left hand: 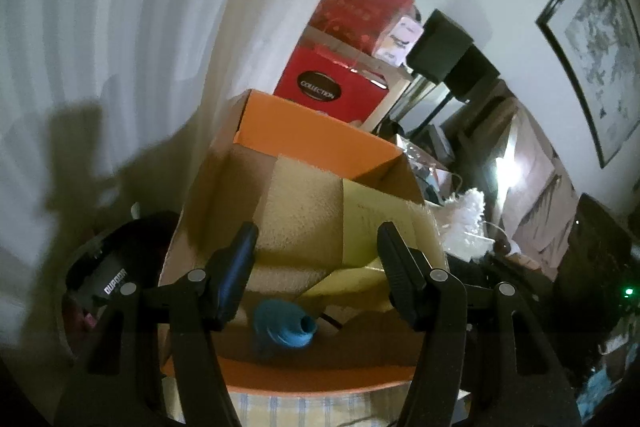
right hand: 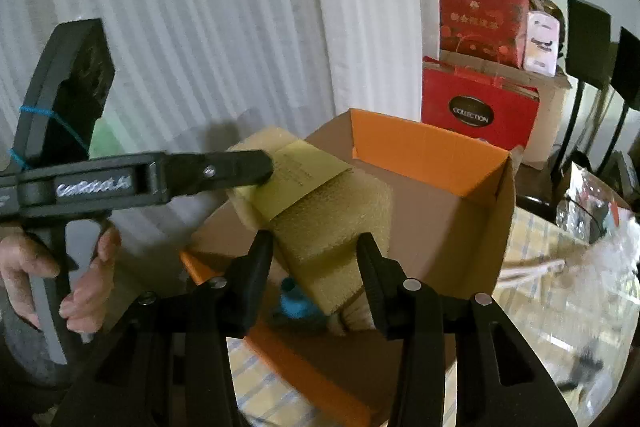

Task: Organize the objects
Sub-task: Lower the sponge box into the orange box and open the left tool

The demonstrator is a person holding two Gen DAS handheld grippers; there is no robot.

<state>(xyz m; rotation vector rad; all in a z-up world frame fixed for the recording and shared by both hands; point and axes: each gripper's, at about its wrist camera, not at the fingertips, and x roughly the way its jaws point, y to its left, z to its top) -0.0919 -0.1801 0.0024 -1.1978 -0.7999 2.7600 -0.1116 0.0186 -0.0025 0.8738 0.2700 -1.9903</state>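
Left gripper (left hand: pixel 316 247): jaws spread wide on either side of the sponge block (left hand: pixel 304 211), with a gap showing between each finger and the block in the left wrist view. In the right wrist view the left gripper (right hand: pixel 256 167) enters level from the left, its finger tip at the yellow paper band (right hand: pixel 300 175) wrapped round the block; contact there cannot be told. The person's left hand (right hand: pixel 72 267) wraps the gripper handle, fingers curled round the grip, knuckles toward the curtain (right hand: pixel 192 27).

Right gripper (right hand: pixel 316 247): jaws apart, pointing forward and down over the near rim of the cardboard box (right hand: pixel 452 227), one finger on each side of the sponge block's (right hand: pixel 336 231) lower end. Touching or not: cannot tell.

Sponge block: tilted, lower end inside the box, upper end with the band (left hand: pixel 372 227) projecting above the rim.

A blue object (left hand: pixel 284 323) lies on the box floor under the block; also seen between the right fingers (right hand: pixel 296 301).

Box stands on a checked tablecloth (right hand: pixel 260 387), orange flaps open.

Behind: red bag marked COLLECTION (right hand: pixel 476 115), second red bag (right hand: pixel 480 19) above it.
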